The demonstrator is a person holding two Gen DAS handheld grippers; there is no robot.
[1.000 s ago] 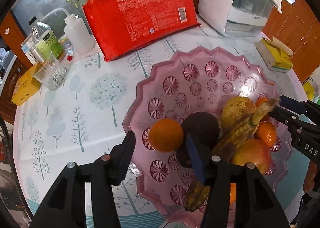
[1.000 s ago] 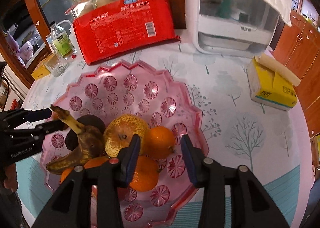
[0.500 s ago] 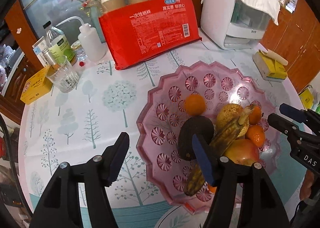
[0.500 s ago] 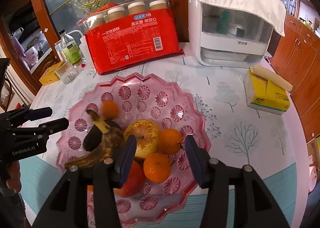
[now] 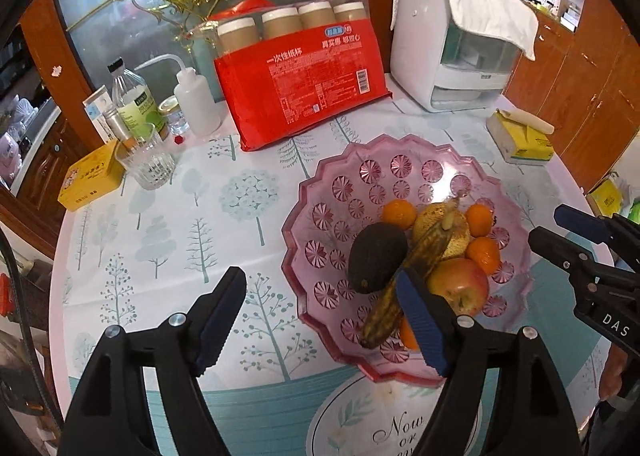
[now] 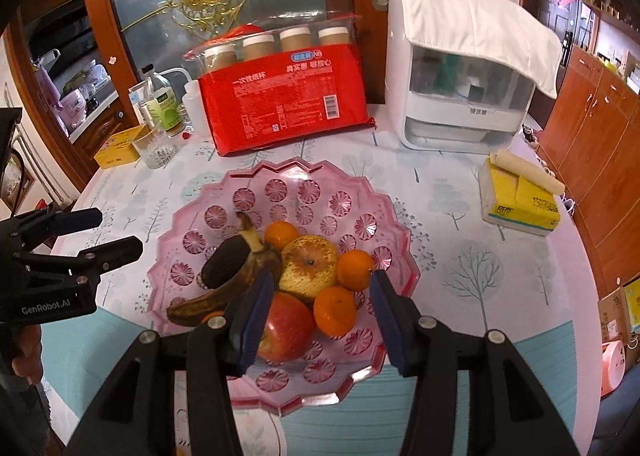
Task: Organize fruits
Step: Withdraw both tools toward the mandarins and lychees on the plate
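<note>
A pink plastic plate (image 5: 320, 192) (image 6: 280, 172) on the tree-print tablecloth holds a dark avocado (image 5: 376, 256) (image 6: 224, 258), a browned banana (image 5: 424, 252) (image 6: 236, 288), a yellow pear (image 6: 308, 264), a red apple (image 5: 460, 284) (image 6: 288, 324) and three oranges (image 5: 398, 212) (image 6: 354, 264) (image 6: 334, 310). My left gripper (image 5: 320, 280) (image 6: 116, 232) hangs above the plate's left rim, jaws opening, nothing between them. Above the plate's near side my right gripper (image 6: 322, 282) (image 5: 548, 226) stands open and holds nothing.
Behind the plate lie a red pack of paper cups (image 5: 304, 84), a white appliance under a cloth (image 6: 460, 96) and a yellow tissue pack (image 6: 520, 200). At the far left stand a glass (image 5: 146, 164), bottles (image 5: 132, 104) and a yellow box (image 5: 90, 176).
Both grippers have risen and drawn back from the plate. The left jaws have widened, and the orange that lay between them now rests farther back in the plate.
</note>
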